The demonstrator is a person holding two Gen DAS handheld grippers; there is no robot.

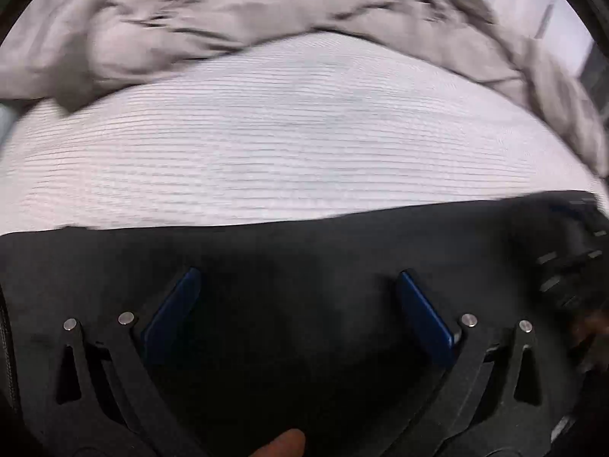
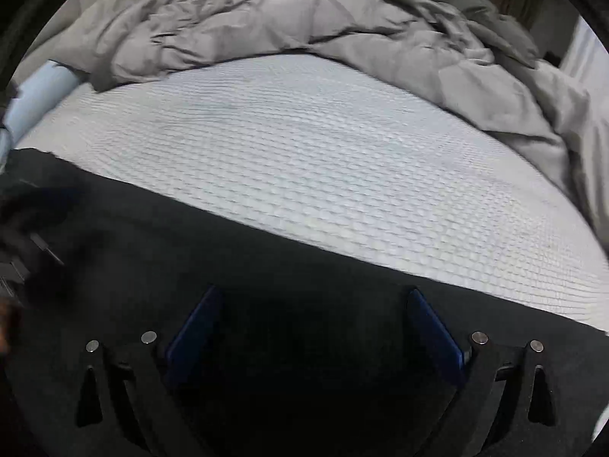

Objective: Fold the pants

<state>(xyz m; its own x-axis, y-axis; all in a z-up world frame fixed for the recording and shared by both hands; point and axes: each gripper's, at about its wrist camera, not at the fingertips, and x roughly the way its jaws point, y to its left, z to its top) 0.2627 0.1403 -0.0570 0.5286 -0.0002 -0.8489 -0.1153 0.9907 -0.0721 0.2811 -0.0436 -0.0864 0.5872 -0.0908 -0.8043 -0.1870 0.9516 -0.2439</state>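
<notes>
The black pants (image 1: 304,243) lie spread flat across the near part of the white textured mattress (image 1: 289,152). My left gripper (image 1: 298,278) is open just above the pants, its blue pads (image 1: 175,312) wide apart with nothing between them. In the right wrist view the pants (image 2: 236,251) fill the lower half, their far edge running diagonally. My right gripper (image 2: 314,291) is open over the dark cloth, empty. The other gripper shows blurred at the right edge of the left view (image 1: 574,262) and the left edge of the right view (image 2: 26,236).
A rumpled grey duvet (image 2: 304,19) is heaped along the far side of the mattress (image 2: 323,160) and down its right side (image 1: 533,76). A pale blue bed edge (image 2: 42,91) shows at the left. A fingertip (image 1: 285,443) shows at the bottom.
</notes>
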